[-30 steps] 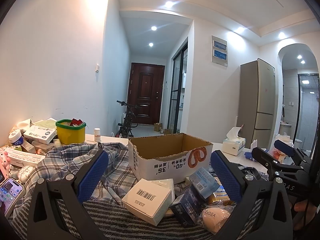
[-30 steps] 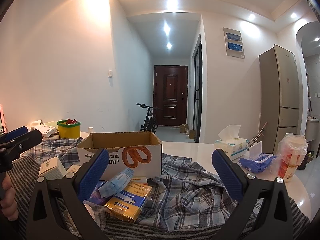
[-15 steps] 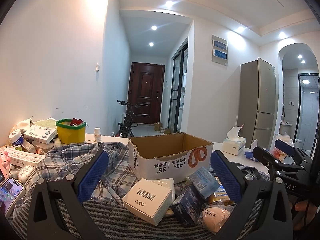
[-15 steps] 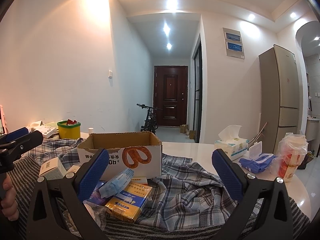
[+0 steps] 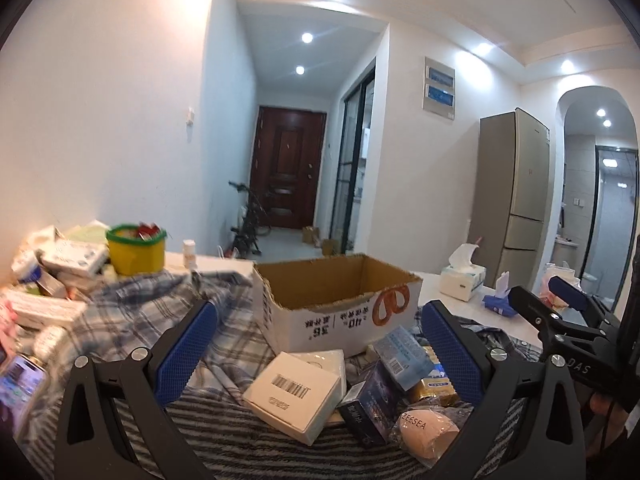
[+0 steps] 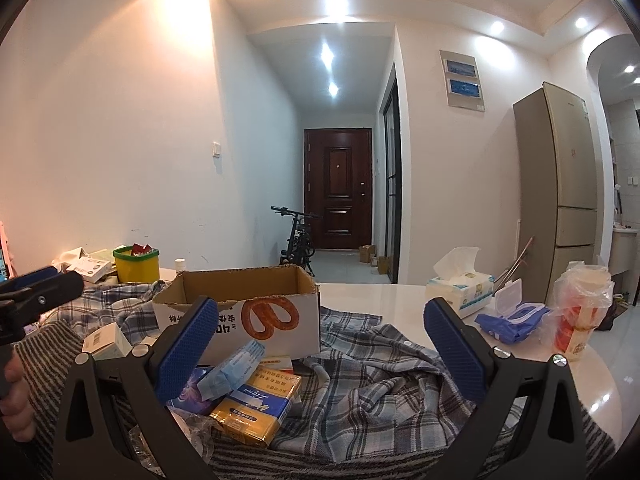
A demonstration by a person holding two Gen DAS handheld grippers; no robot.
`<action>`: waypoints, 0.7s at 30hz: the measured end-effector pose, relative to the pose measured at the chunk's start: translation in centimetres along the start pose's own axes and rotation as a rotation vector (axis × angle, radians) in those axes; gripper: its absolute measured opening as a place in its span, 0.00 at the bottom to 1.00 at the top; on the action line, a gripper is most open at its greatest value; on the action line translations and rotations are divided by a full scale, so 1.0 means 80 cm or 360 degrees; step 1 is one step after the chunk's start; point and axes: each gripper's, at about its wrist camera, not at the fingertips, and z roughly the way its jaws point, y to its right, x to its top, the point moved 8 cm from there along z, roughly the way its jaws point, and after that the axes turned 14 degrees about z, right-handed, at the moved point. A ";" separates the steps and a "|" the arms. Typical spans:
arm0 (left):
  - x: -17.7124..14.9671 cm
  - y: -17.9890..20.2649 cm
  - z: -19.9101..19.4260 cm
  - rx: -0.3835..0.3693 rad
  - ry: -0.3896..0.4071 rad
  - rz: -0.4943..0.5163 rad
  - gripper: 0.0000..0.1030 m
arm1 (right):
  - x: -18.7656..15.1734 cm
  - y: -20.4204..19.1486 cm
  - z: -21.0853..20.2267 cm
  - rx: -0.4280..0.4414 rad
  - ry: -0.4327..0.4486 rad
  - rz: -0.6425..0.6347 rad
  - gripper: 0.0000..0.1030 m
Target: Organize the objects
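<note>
Here, left gripper point(image 5: 320, 338) (agape), cardboard box point(image 5: 336, 304)

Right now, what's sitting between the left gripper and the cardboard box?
In the left wrist view, a white barcoded box lies on the plaid cloth between the open left gripper and the cardboard box.

Left wrist view: low over the bench, level, facing down the hallway to the dark door point(image 5: 287, 168); close on the cardboard box point(image 5: 336, 304) and small packs ahead. Right gripper point(image 5: 560, 300) enters at its right edge.

Right wrist view: same height and heading, set further right; box point(image 6: 240, 308) sits left of centre, left gripper point(image 6: 40, 286) at its left edge.

Shared by the 2 views: box, plaid cloth point(image 6: 360, 364), yellow tub point(image 5: 135, 250), tissue box point(image 6: 460, 294), fridge point(image 5: 516, 196), door.
</note>
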 end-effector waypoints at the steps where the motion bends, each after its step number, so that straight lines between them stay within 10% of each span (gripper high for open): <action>1: 0.003 0.002 -0.008 0.0012 0.0016 0.0020 1.00 | 0.002 -0.001 -0.004 -0.0005 0.0004 -0.0007 1.00; 21: -0.023 0.021 -0.049 0.0038 -0.0144 0.0144 1.00 | -0.021 -0.032 -0.046 0.0063 -0.0100 -0.0086 0.95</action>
